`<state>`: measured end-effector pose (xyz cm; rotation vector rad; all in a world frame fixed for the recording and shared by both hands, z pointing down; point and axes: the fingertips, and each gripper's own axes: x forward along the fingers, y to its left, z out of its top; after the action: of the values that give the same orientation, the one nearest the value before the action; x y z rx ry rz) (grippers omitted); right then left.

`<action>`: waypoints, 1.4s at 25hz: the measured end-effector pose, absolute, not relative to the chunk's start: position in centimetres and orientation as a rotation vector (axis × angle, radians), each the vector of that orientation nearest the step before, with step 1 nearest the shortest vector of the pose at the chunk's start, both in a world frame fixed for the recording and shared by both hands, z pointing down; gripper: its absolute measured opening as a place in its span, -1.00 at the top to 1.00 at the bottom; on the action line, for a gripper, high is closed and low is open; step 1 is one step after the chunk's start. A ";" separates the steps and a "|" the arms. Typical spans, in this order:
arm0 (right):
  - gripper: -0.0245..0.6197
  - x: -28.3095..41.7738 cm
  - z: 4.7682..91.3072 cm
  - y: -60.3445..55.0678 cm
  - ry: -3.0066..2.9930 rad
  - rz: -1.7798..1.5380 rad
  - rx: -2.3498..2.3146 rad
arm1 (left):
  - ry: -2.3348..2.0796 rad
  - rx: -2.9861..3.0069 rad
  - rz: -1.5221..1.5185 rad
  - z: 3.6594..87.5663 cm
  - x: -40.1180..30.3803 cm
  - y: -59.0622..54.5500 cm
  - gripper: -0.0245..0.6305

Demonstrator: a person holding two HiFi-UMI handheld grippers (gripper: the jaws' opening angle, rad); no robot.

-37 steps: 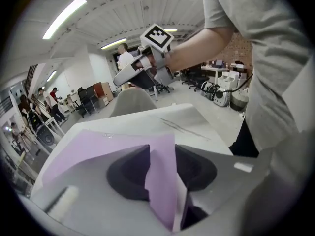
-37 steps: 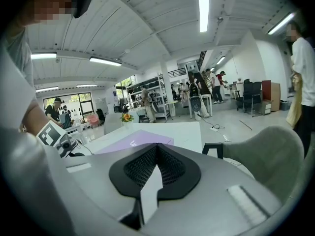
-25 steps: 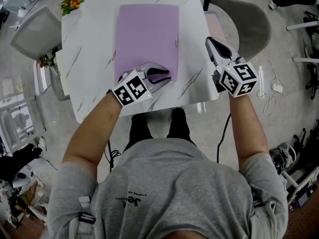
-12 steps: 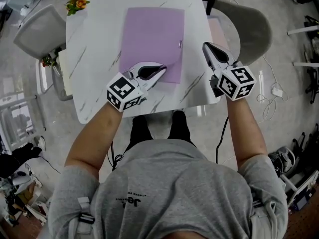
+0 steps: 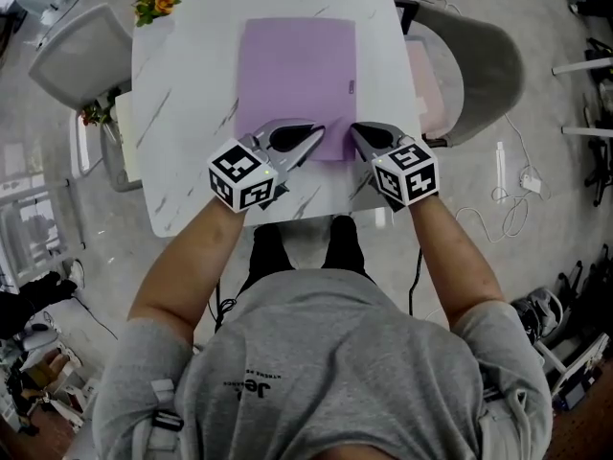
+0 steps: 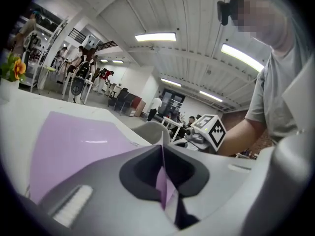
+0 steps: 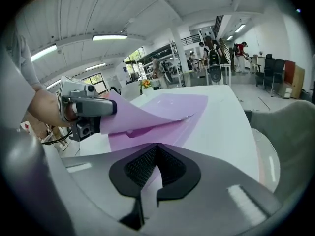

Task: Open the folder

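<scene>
folder (image 5: 297, 75) near edge: hidden beneath left gripper (image 5: 316, 137), right gripper (image 5: 356, 132) | right hold: perhaps folder

White marble table (image 5: 182, 113); orange flowers (image 5: 157, 3) at far-left corner; grey chair (image 5: 484, 60) at right side.

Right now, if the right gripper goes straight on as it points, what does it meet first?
Probably the lower sheet of the purple folder, ahead of the right gripper, below the cover that the left gripper holds up. Depth is unclear.

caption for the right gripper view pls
Left gripper pinches the purple folder by its corner, cover raised off the white table.
</scene>
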<state>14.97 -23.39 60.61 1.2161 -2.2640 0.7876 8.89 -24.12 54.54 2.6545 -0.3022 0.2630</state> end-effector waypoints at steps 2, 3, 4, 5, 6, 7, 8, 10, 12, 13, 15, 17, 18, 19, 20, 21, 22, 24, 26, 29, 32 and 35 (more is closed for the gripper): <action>0.93 14.6 61.5 -23.3 -2.222 0.784 1.183 | -0.307 2.632 0.252 54.8 8.5 -24.0 0.74; 0.93 14.5 61.8 -23.2 -2.204 0.774 1.168 | -0.311 2.622 0.247 55.0 8.4 -24.0 0.74; 0.93 14.3 62.1 -23.2 -2.190 0.761 1.158 | -0.314 2.614 0.242 55.0 8.3 -23.9 0.74; 0.93 14.2 62.2 -23.1 -2.179 0.746 1.152 | -0.318 2.608 0.238 55.1 8.2 -23.8 0.74; 0.93 14.1 62.2 -23.1 -2.170 0.732 1.148 | -0.323 2.602 0.232 55.0 8.0 -23.8 0.74; 0.93 14.0 62.2 -23.2 -2.160 0.721 1.143 | -0.329 2.594 0.224 55.0 7.9 -23.8 0.74; 0.93 13.8 62.2 -23.3 -2.151 0.715 1.138 | -0.337 2.585 0.214 54.9 7.7 -23.9 0.74; 0.93 13.6 62.3 -23.4 -2.136 0.717 1.128 | -0.355 2.568 0.187 54.7 7.2 -24.1 0.74; 0.93 13.5 62.4 -23.6 -2.121 0.718 1.124 | -0.363 2.556 0.112 53.6 6.6 -24.4 0.74; 0.93 13.4 62.4 -23.6 -2.113 0.712 1.123 | -0.365 2.551 0.054 52.6 6.3 -24.7 0.74; 0.93 13.5 62.5 -23.6 -2.099 0.699 1.122 | -0.388 2.544 -0.044 50.3 5.2 -25.4 0.74; 0.93 13.5 62.5 -23.4 -2.088 0.695 1.121 | -0.430 2.542 -0.098 48.5 3.5 -25.9 0.74; 0.93 13.5 62.5 -23.4 -2.083 0.694 1.119 | -0.455 2.541 -0.118 47.8 2.4 -26.0 0.74; 0.93 13.5 62.4 -23.4 -2.078 0.692 1.116 | -0.483 2.539 -0.138 47.2 1.2 -26.0 0.74; 0.93 13.4 62.4 -23.4 -2.075 0.689 1.114 | -0.513 2.535 -0.160 46.6 -0.1 -26.0 0.74; 0.93 13.4 62.4 -23.4 -2.072 0.687 1.111 | -0.547 2.530 -0.184 46.0 -1.4 -26.1 0.74; 0.93 13.3 62.4 -23.4 -2.069 0.685 1.108 | -0.583 2.525 -0.209 45.5 -2.7 -26.1 0.74; 0.93 13.3 62.4 -23.4 -2.062 0.680 1.104 | -0.665 2.514 -0.252 44.5 -5.4 -26.3 0.74; 0.93 13.1 62.5 -23.4 -2.054 0.676 1.102 | -0.752 2.507 -0.279 43.9 -8.2 -26.6 0.74; 0.93 12.5 62.6 -23.6 -2.037 0.661 1.096 | -0.895 2.491 -0.286 43.5 -12.9 -27.0 0.74; 0.93 12.3 62.6 -23.9 -2.021 0.645 1.088 | -1.065 2.448 -0.268 44.1 -17.9 -27.7 0.74; 0.93 12.4 62.5 -24.2 -2.005 0.628 1.067 | -1.254 2.391 -0.208 45.6 -22.7 -28.5 0.74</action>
<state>12.44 -24.19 62.54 1.0671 -2.0052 0.6280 -22.69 -28.53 45.59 2.3909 -1.2536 -0.2085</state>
